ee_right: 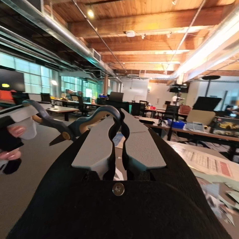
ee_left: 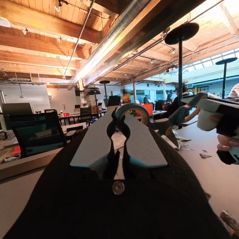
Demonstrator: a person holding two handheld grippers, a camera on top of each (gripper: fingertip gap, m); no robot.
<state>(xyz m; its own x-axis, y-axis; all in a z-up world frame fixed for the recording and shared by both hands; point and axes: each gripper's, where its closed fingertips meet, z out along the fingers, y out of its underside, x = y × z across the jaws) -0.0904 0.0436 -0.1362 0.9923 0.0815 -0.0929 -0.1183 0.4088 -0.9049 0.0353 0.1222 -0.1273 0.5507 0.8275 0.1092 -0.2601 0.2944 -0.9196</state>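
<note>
Left fingers: the left gripper point(ee_left: 119, 116) is pinching one handle loop of the scissors point(ee_left: 168, 124), its pads pressing on the blue-grey ring.
Right fingers: the right gripper point(ee_right: 120, 116) is clamping the other handle loop of the scissors point(ee_right: 62, 126), pads closed tight on the dark band.
Scissors: they are hanging in the air between the two grippers, above the middle of the desk point(ee_left: 206, 168), blades pointing down toward its surface.
Slip risk: each loop is a thin, rounded band sitting right at the tips of the fingers, so I am judging that a twist or uneven pull could let one ring roll out and leave the scissors swinging from the other.
Blade risk: the point point(ee_right: 54, 141) is aiming at the desk; dipping lower could be scraping or stabbing the top.
Hand risk: a hand point(ee_right: 15, 129) is holding the left tool just beside the blades, near enough to be nicked if the scissors swing.
Scraps: cut paper bits point(ee_left: 205, 155) are lying toward the desk's right side.
Printed sheet: a paper sheet point(ee_right: 206, 164) is lying near the desk's right edge, with more shreds point(ee_right: 226, 206) toward the near right corner.
Beyond: an office chair point(ee_left: 37, 131) is standing past the left edge; nothing is blocking the space between the grippers.
</note>
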